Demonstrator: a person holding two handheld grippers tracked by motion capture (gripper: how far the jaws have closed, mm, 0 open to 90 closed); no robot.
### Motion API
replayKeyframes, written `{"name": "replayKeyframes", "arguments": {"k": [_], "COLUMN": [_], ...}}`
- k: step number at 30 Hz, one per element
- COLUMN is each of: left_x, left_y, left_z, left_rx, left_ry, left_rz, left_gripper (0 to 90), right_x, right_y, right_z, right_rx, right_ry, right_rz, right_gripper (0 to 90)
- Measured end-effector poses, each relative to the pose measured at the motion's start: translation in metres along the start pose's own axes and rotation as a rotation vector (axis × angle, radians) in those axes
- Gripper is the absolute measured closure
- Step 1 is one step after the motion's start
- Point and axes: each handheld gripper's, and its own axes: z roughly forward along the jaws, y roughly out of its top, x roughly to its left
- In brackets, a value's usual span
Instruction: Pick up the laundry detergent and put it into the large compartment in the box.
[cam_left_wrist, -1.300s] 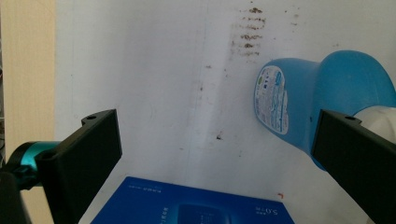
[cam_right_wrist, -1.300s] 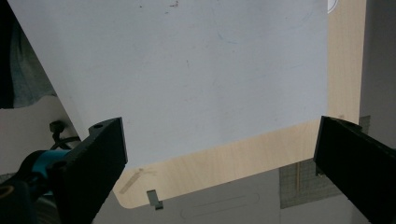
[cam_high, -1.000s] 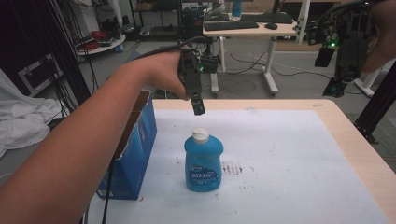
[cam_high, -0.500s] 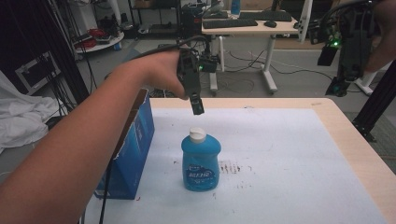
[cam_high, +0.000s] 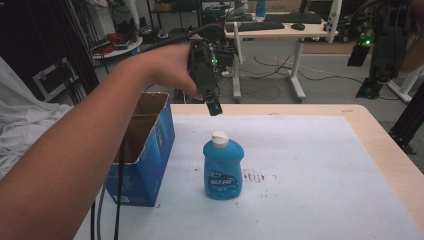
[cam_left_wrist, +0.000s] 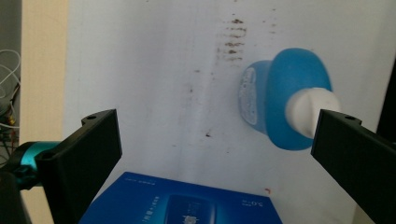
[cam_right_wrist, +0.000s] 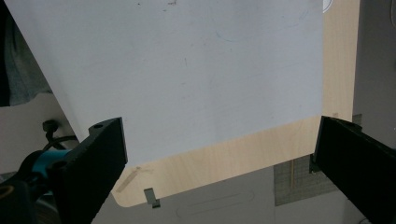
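1. table (cam_high: 380, 150): light wood top, mostly covered by a white sheet (cam_high: 310, 170) carrying a few small dark stains near its middle.
2. bottle (cam_high: 222, 167): blue, see-through, with a white cap and a blue label on its front. it stands upright on the white sheet near the table's middle, just right of the box and apart from it. in the left gripper view it is seen from above (cam_left_wrist: 289, 102), cap toward the right jaw, touching nothing.
3. box (cam_high: 145, 145): blue cardboard, top open, brown inside. it stands on the left part of the table; its printed blue side (cam_left_wrist: 187, 200) lies at the bottom edge of the left gripper view.
4. left gripper (cam_high: 214, 106): held in the person's left hand (cam_high: 170, 70), forearm reaching in from the lower left. it points down, in the air above and slightly behind the bottle, clear of the cap. jaws wide apart, nothing between them.
5. right gripper (cam_high: 382, 45): held high at the upper right, beyond the table's far right corner. in the right gripper view its jaws stand wide apart and empty above the sheet and the table's bare wooden edge (cam_right_wrist: 224, 158).
6. background: desks, a keyboard, cables on the floor, white cloth at far left.
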Motion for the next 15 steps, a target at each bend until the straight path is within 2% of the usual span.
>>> {"name": "replayKeyframes", "arguments": {"k": [5,7,12,14,15], "left_x": [-0.015,-0.020,-0.027,-0.027,-0.030], "left_y": [-0.002,-0.005,-0.015,-0.015,-0.017], "left_z": [-0.003,-0.003,0.002,0.002,0.008], "left_rx": [0.013,0.005,-0.016,-0.016,-0.014], "left_ry": [-0.004,0.011,-0.029,-0.029,-0.042], "left_rz": [0.020,0.034,0.029,0.029,0.032], "left_gripper": [1.7,1.7,1.7,1.7,1.7], "right_x": [0.003,0.004,0.005,0.006,0.005], "right_y": [0.002,0.003,0.004,0.004,0.004], "right_z": [-0.001,-0.001,-0.002,-0.001,-0.002], "right_rx": [0.003,-0.002,0.001,0.000,-0.002], "right_ry": [0.003,0.002,0.001,0.001,0.000], "right_rz": [-0.006,-0.010,-0.008,-0.008,-0.013], "right_gripper": [1.7,1.8,1.7,1.7,1.7]}}
